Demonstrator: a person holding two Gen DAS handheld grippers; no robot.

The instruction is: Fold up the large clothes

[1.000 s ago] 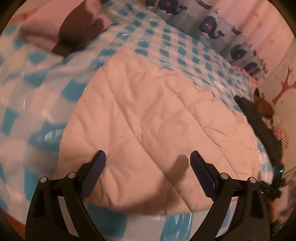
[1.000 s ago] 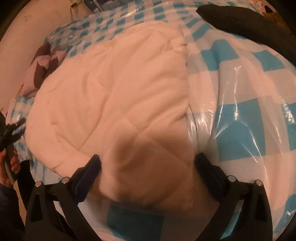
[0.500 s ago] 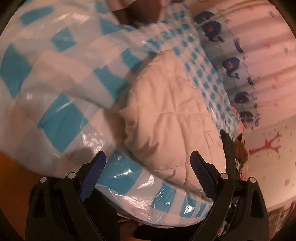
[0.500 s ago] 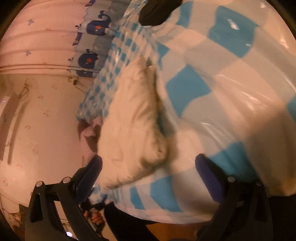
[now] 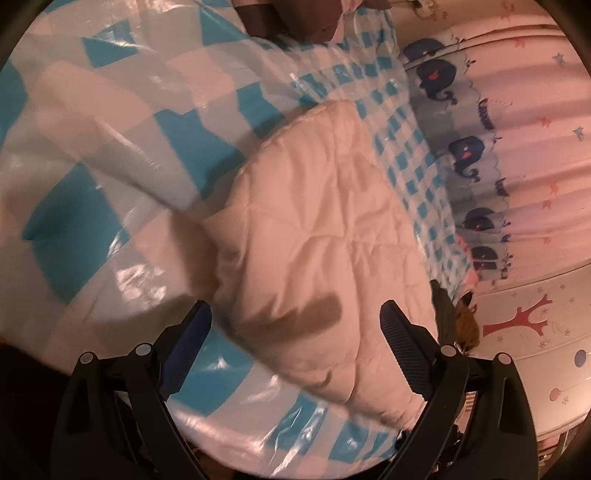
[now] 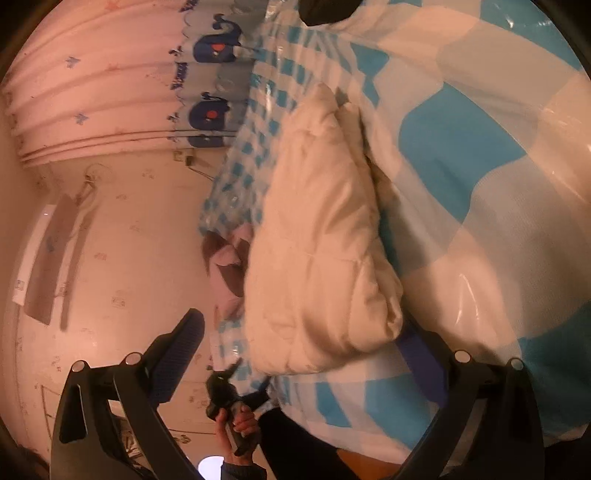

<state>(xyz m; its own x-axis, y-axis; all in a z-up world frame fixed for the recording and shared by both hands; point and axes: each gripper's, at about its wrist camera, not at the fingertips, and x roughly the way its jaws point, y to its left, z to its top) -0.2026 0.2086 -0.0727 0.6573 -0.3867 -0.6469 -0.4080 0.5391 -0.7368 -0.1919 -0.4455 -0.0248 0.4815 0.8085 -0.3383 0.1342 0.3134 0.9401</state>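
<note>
One cream quilted padded garment (image 5: pixel 317 236) lies folded into a thick pad on the bed's blue-and-white checked plastic-covered sheet (image 5: pixel 122 155), just ahead of the left tongs (image 5: pixel 295 332) and between the fingers of the right tongs (image 6: pixel 303 354). Both tongs stand wide open and hold nothing. The fold looks nearly complete; the next move likely calls for gripping an edge. One dark garment (image 6: pixel 325 11) lies beyond.

No readable text, label, brand or number shows in either view. The curtain (image 5: pixel 517 122) carries dark marks between its whale figures, too blurred to read as letters.
</note>
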